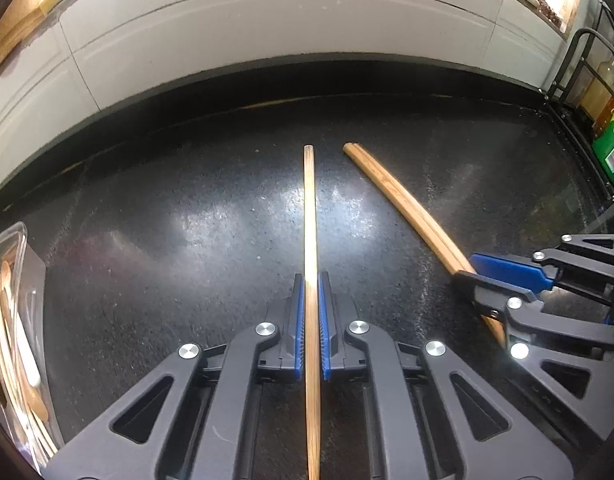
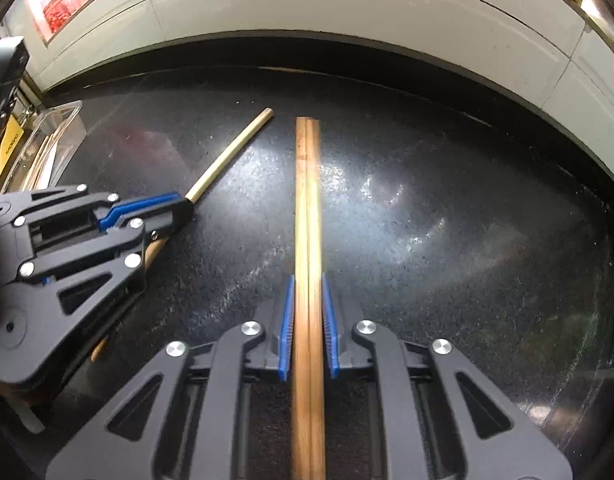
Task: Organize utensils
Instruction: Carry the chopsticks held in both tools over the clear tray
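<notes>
Clamping one chopstick (image 1: 310,216) in left gripper (image 1: 310,320) and a pair (image 2: 307,208) in right gripper (image 2: 308,320), prob. bound for clear tray (image 1: 11,248) at 9 o'clock.

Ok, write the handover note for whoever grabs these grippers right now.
Left gripper: shut on a single chopstick.
Right gripper: shut on a pair of chopsticks.
Both loads point out over the black counter.
Clear bin, at the left, already holds wooden utensils.
Done: both picks.
Left: probably carry both loads to the bin and release.
</notes>
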`<state>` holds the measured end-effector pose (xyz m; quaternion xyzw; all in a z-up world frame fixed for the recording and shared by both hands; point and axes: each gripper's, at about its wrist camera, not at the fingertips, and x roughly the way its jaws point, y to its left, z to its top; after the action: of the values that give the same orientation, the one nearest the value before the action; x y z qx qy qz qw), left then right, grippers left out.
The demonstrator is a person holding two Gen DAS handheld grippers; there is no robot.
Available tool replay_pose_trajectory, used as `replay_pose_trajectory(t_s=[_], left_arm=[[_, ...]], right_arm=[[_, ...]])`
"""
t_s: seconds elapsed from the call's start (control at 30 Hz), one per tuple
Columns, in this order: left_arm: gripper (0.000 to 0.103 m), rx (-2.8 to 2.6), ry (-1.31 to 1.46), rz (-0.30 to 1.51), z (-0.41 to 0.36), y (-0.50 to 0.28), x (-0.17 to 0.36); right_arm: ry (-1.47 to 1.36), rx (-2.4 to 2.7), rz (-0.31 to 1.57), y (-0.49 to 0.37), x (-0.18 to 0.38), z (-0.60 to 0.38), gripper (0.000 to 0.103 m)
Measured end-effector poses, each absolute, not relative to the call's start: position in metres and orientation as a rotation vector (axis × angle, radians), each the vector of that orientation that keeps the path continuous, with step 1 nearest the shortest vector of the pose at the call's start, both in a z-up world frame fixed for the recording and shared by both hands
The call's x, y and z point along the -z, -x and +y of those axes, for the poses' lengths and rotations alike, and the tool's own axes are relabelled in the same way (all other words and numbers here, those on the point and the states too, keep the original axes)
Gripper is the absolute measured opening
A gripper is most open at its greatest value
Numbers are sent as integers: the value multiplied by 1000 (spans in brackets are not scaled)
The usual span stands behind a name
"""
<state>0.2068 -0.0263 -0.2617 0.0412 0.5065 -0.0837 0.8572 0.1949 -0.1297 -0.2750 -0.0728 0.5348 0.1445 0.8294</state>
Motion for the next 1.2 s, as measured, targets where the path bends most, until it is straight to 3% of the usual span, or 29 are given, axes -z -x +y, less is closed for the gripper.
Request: replay_pose_trajectory(t_s=[0.27,0.7,1.2], left_arm=[[6,157,-65,1028,-9,-200,233],[6,48,3,963,29,-168,166],[6,-222,92,876,122,-75,97]], right_arm=[[105,-299,1119,-195,256,-135,14],[51,-318,989,-176,171,-136,14],[123,-495,902,-121,121,-42,14]])
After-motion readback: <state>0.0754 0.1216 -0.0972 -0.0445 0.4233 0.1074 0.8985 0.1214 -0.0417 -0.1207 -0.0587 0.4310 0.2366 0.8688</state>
